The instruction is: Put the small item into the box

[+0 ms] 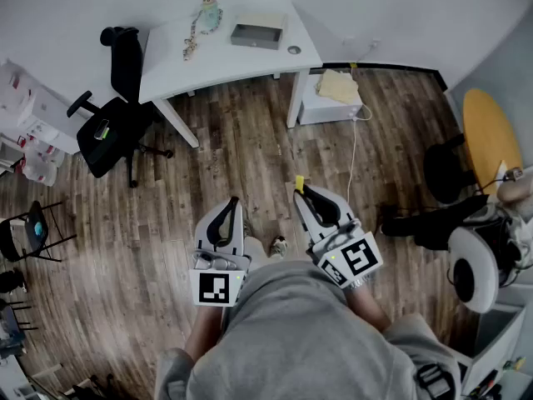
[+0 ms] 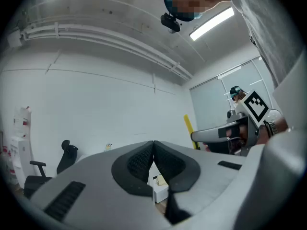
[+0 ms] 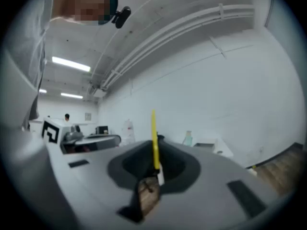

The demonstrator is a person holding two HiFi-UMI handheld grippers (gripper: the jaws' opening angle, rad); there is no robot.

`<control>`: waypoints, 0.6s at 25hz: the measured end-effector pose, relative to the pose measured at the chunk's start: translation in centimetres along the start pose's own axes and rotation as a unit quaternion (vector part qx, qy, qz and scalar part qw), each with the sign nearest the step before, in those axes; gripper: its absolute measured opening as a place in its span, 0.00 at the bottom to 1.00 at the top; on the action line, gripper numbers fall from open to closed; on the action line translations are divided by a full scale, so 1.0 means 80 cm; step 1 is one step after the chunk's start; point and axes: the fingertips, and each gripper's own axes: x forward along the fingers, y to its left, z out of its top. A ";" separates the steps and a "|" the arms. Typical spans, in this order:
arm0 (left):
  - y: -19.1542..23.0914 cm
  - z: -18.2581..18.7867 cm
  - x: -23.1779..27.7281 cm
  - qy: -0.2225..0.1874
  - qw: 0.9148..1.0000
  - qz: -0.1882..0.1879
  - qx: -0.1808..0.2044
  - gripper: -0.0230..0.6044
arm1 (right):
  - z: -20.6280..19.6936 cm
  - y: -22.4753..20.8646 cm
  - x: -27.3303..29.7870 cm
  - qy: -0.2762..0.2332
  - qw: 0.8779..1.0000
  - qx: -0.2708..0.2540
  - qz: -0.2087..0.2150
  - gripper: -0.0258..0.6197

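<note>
**Wood floor** (image 1: 250, 157): bare boards. The person stands on them, well apart from the furniture.

**White desk** (image 1: 225, 52): stands against the far wall and has a curved front edge.

**Black office chair** (image 1: 112, 127): sits to the left of the desk, off the straight line from the person to the desk.

**Grey box** (image 1: 258, 33): open-topped, on the desk toward the wall, well apart from both grippers.
- Step in hand, as I judge it: the carry. The yellow strip (image 3: 154, 138) is gripped but not yet delivered.
- The next move calls for walking to the desk and reaching the right arm over the box rim. The jaws should part only once the strip hangs above the opening.

**Left gripper** (image 1: 232, 202): held low and close to the body, pointing forward at the desk. Its jaws are pressed together with nothing between them.

**Right gripper** (image 1: 301, 192): just beside the left one at like height, with its nose angled a little toward it. Its jaws are clamped on the yellow strip.

**Yellow strip**: the small item. It is thin and narrow and stands up out of the right gripper's jaw tips, above the floor and nowhere near the box.
</note>
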 end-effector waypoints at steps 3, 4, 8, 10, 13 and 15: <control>-0.008 -0.002 0.009 0.008 1.000 -0.002 0.004 0.09 | 0.001 -0.010 -0.001 0.000 1.000 -0.001 0.001 0.15; -0.009 -0.003 0.011 0.009 1.000 -0.002 0.005 0.09 | 0.001 -0.012 -0.001 0.000 1.000 -0.001 0.001 0.15; -0.011 -0.002 0.015 0.007 1.000 0.000 0.006 0.09 | 0.001 -0.016 -0.003 0.001 1.000 -0.003 0.002 0.15; -0.012 -0.003 0.014 0.011 1.000 0.000 0.005 0.09 | 0.000 -0.016 -0.005 0.004 1.000 -0.003 0.002 0.15; -0.016 -0.004 0.016 0.008 1.000 -0.002 0.007 0.09 | -0.002 -0.020 -0.008 0.004 1.000 -0.003 0.000 0.15; -0.018 -0.003 0.020 0.006 1.000 -0.002 0.006 0.09 | -0.002 -0.024 -0.008 0.005 1.000 -0.003 -0.001 0.15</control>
